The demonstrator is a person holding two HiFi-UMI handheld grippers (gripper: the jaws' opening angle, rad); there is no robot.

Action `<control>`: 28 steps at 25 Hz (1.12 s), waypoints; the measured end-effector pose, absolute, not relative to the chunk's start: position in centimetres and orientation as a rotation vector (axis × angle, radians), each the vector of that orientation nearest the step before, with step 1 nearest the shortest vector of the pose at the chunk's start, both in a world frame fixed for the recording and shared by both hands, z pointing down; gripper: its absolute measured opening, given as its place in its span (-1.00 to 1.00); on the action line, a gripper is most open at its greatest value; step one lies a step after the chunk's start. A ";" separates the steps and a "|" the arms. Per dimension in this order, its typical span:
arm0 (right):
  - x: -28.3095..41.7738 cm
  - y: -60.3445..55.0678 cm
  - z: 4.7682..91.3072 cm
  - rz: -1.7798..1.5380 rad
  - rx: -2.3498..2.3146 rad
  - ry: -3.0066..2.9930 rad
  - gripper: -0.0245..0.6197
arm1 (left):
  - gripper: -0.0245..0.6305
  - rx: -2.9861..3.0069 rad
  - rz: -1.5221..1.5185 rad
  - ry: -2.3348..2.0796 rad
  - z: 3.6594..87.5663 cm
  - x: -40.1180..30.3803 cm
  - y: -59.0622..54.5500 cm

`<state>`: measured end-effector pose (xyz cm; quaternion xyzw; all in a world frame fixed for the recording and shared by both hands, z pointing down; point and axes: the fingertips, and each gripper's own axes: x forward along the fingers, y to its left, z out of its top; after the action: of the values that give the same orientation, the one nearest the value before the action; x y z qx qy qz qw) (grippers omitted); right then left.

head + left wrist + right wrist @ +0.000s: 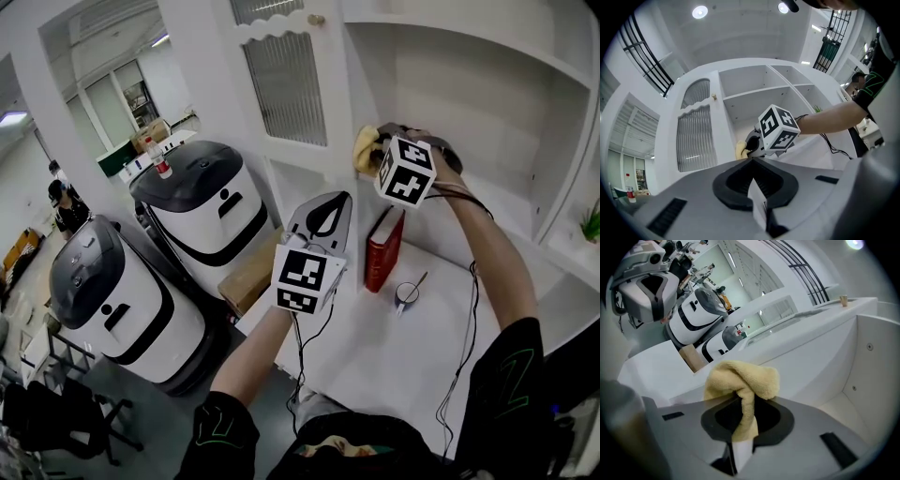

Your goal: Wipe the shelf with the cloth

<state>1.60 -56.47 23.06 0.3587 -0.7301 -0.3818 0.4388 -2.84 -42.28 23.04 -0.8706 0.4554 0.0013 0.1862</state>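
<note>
Right gripper (742, 439), clamped on the cloth (740, 380) at the shelf's (511, 202) 9 o'clock end, should press flat and sweep toward 3 o'clock; left gripper (757, 199) sits closed, empty.

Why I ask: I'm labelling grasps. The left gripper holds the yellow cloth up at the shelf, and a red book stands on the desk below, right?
Wrong gripper: the right gripper view shows the right gripper shut on the yellow cloth; the left gripper holds nothing. The rest stands: shelf, red book, desk.
</note>
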 end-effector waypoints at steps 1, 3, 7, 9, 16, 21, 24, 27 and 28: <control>1.4 -56.1 23.2 -0.950 0.879 -1.813 -0.76 | -0.93 -2.456 0.006 1.285 23.2 -2.9 -42.1; 1.0 -55.3 23.6 -0.953 0.846 -1.806 -0.76 | -0.93 -2.462 0.009 1.292 23.3 -3.1 -41.7; -0.1 -53.5 24.5 -0.965 0.757 -1.792 -0.76 | -0.93 -2.458 0.008 1.322 23.2 -4.0 -40.8; -0.8 -52.2 24.9 -0.962 0.710 -1.814 -0.75 | -0.93 -2.450 0.005 1.333 23.2 -4.4 -40.0; -3.9 -46.4 23.5 -0.963 0.589 -2.051 -0.75 | -0.93 -2.442 -0.014 1.381 23.7 -5.9 -37.8; -4.4 -43.9 22.9 -0.996 0.587 -2.122 -0.75 | -0.93 -2.450 -0.009 1.425 24.2 -6.9 -37.1; -3.7 -43.2 23.0 -1.005 0.616 -2.128 -0.75 | -0.93 -2.474 -0.006 1.433 24.9 -7.1 -37.1; -2.5 -43.1 22.9 -1.012 0.676 -2.088 -0.75 | -0.93 -2.508 -0.008 1.418 25.8 -7.2 -37.7; -2.0 -43.3 22.9 -1.014 0.699 -2.071 -0.75 | -0.93 -2.520 -0.005 1.409 26.1 -7.1 -38.0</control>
<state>-2.02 -43.25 22.91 0.2710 -0.8026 -0.3930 0.3576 -7.10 -37.97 26.09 -0.8658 0.4840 -0.0018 0.1269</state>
